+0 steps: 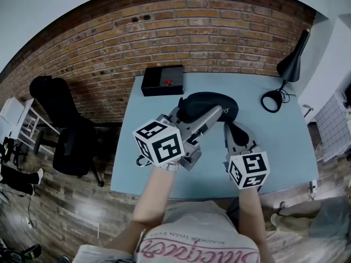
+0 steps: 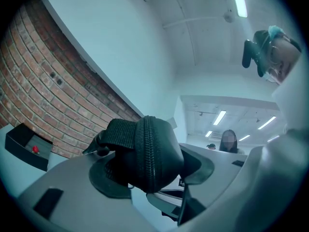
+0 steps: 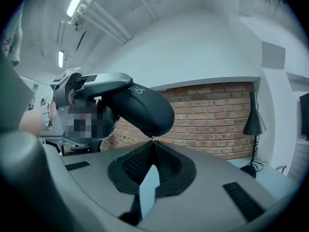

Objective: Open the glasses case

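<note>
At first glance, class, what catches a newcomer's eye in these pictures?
The black glasses case, clamped between the fingers of the left gripper over the blue table, stands out first. Next come the right gripper, shut on its zip pull, and the brick wall behind.

White letters "SHE" stand on the black glasses case (image 3: 145, 108); the shirt (image 1: 197, 245) print is unreadable

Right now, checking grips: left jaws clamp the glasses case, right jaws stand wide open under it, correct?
No: the right gripper view shows the right gripper shut on the zipper pull under the glasses case; the left gripper clamps it.
</note>
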Action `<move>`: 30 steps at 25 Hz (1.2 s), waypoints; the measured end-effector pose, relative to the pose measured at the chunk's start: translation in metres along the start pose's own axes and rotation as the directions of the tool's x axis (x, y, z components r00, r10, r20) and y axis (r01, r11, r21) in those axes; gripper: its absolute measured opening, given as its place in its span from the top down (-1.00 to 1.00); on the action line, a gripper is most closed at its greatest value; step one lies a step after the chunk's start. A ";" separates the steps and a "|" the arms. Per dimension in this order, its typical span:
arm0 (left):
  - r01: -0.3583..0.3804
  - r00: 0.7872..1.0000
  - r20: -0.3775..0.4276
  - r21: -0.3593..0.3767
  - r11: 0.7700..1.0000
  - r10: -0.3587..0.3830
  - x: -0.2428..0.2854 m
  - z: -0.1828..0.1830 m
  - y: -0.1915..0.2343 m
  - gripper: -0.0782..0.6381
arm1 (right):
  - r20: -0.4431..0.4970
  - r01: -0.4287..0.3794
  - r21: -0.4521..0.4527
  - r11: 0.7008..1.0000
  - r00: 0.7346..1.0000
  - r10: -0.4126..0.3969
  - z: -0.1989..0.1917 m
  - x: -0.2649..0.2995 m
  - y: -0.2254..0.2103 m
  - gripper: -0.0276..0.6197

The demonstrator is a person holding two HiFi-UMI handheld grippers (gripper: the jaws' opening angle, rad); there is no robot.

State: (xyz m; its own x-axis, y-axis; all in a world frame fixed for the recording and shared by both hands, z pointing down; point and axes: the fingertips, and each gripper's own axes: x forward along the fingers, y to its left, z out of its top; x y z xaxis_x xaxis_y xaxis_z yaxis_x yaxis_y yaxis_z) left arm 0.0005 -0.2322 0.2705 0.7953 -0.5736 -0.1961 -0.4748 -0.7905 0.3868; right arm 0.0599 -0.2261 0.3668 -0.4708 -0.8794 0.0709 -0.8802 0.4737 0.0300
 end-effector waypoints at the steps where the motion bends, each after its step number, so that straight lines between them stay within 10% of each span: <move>1: 0.003 1.000 -0.004 0.003 1.000 -0.003 0.000 0.000 -0.001 0.03 | -0.002 -0.001 -0.003 1.000 1.000 0.001 0.000 0.000 -0.002 0.86; 18: 0.105 0.987 -0.130 0.038 0.994 -0.100 -0.007 -0.014 -0.010 0.04 | -0.032 -0.027 -0.086 0.996 0.999 0.025 -0.002 -0.009 -0.016 0.86; 30: -0.002 0.998 0.060 -0.133 0.991 0.010 -0.003 -0.003 0.013 0.01 | 0.025 0.025 -0.200 0.979 0.999 -0.020 0.016 -0.008 0.010 0.86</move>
State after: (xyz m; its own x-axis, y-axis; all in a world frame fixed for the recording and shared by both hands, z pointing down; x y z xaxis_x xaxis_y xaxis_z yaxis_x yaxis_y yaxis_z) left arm -0.0073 -0.2402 0.2788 0.7663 -0.5937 -0.2456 -0.4222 -0.7535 0.5040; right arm 0.0539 -0.2145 0.3506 -0.4545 -0.8896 0.0455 -0.8617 0.4520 0.2307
